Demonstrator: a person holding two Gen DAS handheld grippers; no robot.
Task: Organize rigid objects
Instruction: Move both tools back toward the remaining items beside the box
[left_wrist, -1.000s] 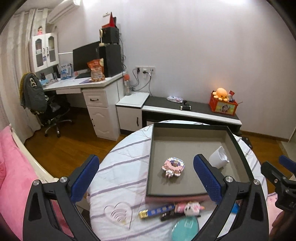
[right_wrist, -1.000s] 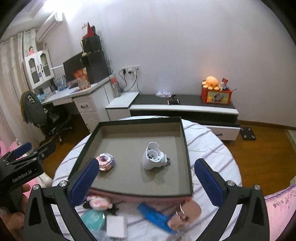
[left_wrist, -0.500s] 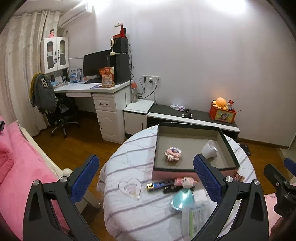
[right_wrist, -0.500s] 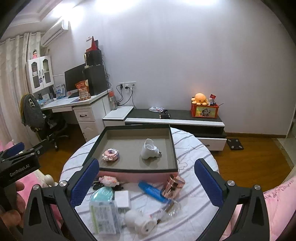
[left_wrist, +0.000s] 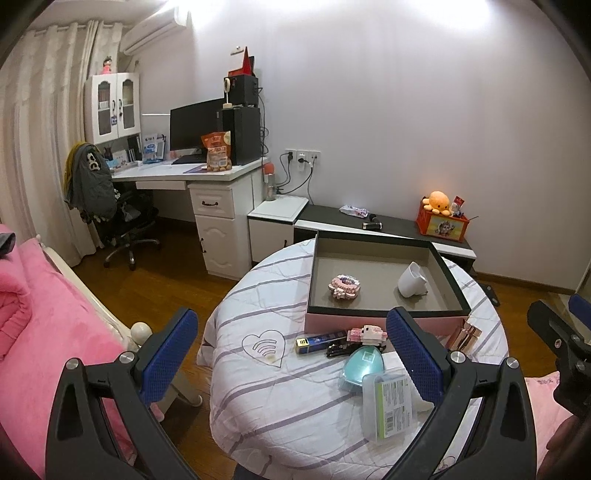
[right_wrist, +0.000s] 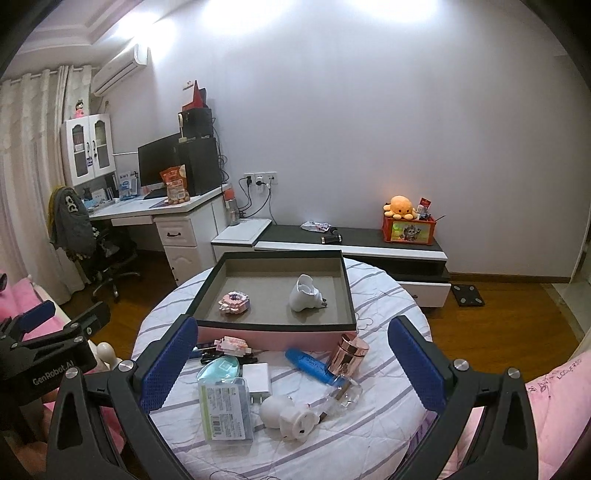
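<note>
A dark-rimmed, pink-sided box (right_wrist: 273, 334) (left_wrist: 384, 316) stands on the round striped table (right_wrist: 388, 398). In it lie a pink block toy (right_wrist: 234, 302) (left_wrist: 344, 286) and a white plug (right_wrist: 304, 293) (left_wrist: 412, 285). In front of the box lie a clear plastic case (right_wrist: 225, 408) (left_wrist: 389, 400), a teal oval (right_wrist: 219, 367) (left_wrist: 364, 365), a white charger (right_wrist: 256, 378), a blue tube (right_wrist: 308, 365), a rose-gold cap (right_wrist: 351, 354), a white round plug (right_wrist: 288, 413) and a small pink block figure (right_wrist: 232, 344) (left_wrist: 367, 334). My left gripper (left_wrist: 291, 354) and right gripper (right_wrist: 291, 360) are open and empty, held back above the table's near side.
A pink bed (left_wrist: 44, 332) lies to the left. A white desk (right_wrist: 162, 214) with a monitor and an office chair (right_wrist: 103, 258) stand at the back left. A low dark cabinet (right_wrist: 351, 243) runs along the far wall. Wooden floor surrounds the table.
Both grippers have pulled back and up from the box. The loose items on the near side of the table have come into view. Both stay open.
</note>
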